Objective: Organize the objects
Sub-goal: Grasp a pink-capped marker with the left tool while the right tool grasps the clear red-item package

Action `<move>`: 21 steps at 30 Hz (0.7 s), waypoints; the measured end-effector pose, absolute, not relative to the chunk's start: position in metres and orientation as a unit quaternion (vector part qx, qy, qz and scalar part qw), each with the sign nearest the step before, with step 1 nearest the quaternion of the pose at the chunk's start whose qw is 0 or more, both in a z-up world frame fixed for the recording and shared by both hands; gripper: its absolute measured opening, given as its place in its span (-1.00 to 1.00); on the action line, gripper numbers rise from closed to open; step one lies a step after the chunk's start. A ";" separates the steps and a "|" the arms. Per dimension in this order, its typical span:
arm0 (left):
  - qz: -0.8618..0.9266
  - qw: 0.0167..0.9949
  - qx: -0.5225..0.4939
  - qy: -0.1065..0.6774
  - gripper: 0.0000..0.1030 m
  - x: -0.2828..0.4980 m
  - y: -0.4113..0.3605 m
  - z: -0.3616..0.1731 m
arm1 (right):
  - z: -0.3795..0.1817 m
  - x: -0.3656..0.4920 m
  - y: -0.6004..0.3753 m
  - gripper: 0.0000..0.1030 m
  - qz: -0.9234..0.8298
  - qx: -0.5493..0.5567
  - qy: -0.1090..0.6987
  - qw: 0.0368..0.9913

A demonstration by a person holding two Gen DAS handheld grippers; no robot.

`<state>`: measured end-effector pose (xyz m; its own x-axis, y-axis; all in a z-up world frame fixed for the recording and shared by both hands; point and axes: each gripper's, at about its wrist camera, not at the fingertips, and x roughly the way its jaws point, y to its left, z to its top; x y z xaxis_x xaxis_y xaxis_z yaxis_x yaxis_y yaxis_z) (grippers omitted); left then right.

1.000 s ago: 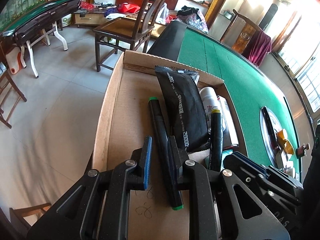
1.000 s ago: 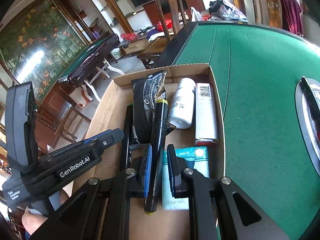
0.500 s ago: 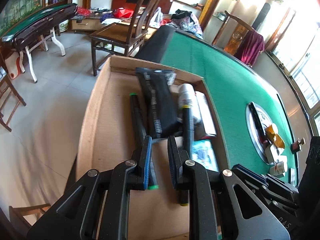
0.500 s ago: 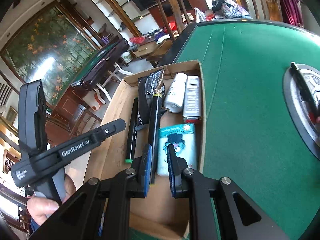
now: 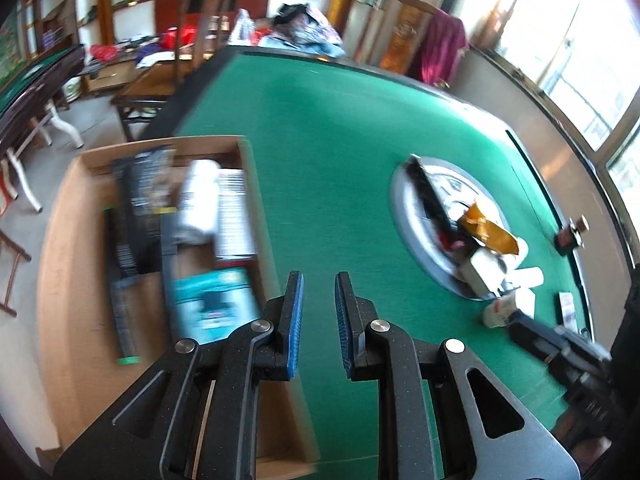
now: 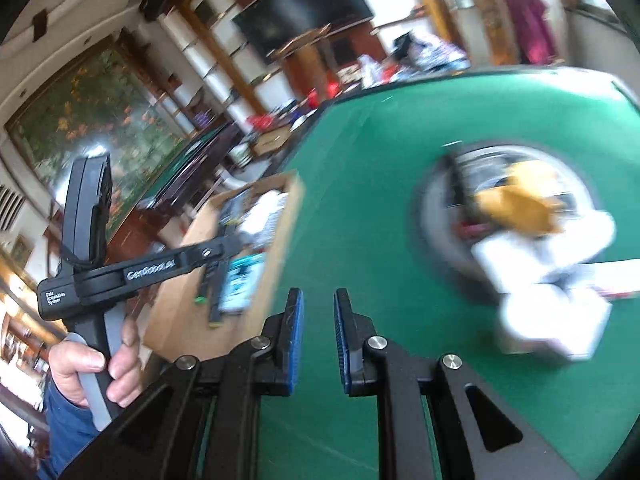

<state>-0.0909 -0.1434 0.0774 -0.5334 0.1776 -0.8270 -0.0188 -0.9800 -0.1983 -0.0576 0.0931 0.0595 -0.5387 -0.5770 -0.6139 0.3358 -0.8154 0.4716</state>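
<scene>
Both grippers hang over the green table (image 5: 340, 168), holding nothing. The left gripper (image 5: 319, 280) and right gripper (image 6: 319, 294) have their jaws clenched almost together, nothing between the blue pads. The cardboard box (image 5: 60, 240) sits at the table's left edge, holding 2 markers, a black pouch, a white bottle and a teal packet (image 5: 212, 304). Right of it, a round tray (image 5: 404, 216) carries more clutter.

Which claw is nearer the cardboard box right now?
Left. The left claw hangs beside the cardboard box's wall; the right claw is out over the green felt, farther from it.
</scene>
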 end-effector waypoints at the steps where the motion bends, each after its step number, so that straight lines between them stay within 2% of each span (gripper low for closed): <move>1: 0.869 0.062 -0.484 -0.079 -0.70 -0.096 -0.130 0.076 | 0.060 -0.059 0.110 -0.72 -0.869 0.394 -0.157 0.255; 8: 0.845 0.094 -0.517 -0.096 -0.70 -0.152 -0.033 0.059 | 0.032 -0.080 0.231 -0.57 -0.892 0.367 -0.224 0.140; 12: 0.841 0.072 -0.529 -0.089 -0.70 -0.195 0.004 0.050 | 0.025 -0.088 0.264 -0.53 -0.857 0.371 -0.325 0.148; 21: 0.831 0.003 -0.554 -0.045 -0.69 -0.251 0.031 0.017 | 0.033 -0.092 0.276 -0.51 -0.864 0.358 -0.330 0.130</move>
<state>-0.2510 0.0314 0.0175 -0.3863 0.0540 -0.9208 0.0450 -0.9960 -0.0772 -0.0918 0.2763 0.0328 -0.7102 -0.4604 -0.5326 -0.0123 -0.7483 0.6632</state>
